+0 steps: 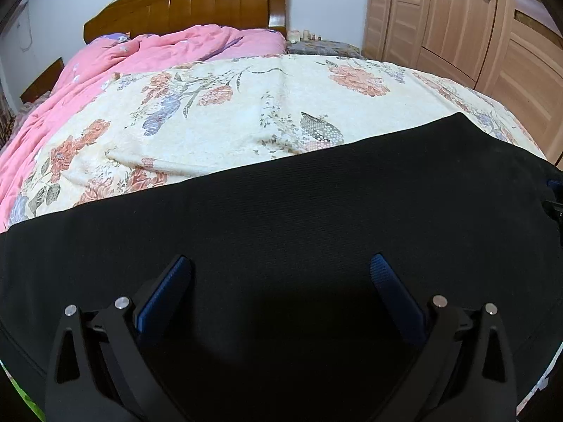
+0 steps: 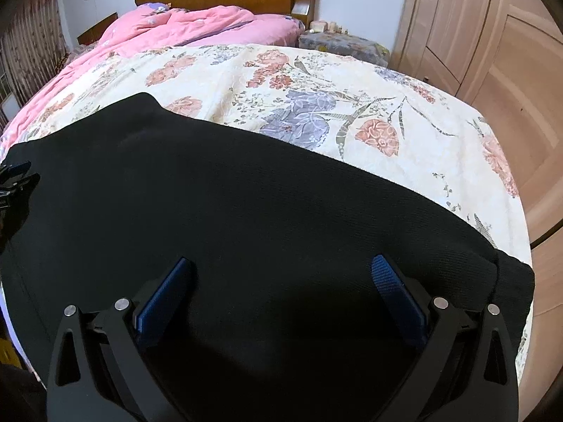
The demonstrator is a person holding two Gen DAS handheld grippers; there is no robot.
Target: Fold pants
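A cream floral bedspread (image 1: 246, 112) covers the bed; the black ribbed knit pants (image 1: 281, 218) lie flat across its near edge. The left gripper (image 1: 281, 263) and right gripper (image 2: 281, 263) hover just above the cloth, fingers spread wide, holding nothing. This looks like the start of a fold: next, each should probably pinch a near edge. Only the right view shows the pants' right end, with its overlapping layer (image 2: 510, 281).

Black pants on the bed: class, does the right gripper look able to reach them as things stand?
Probably yes. The right gripper hangs open directly over the black pants, which lie flat on the floral blanket with nothing between.
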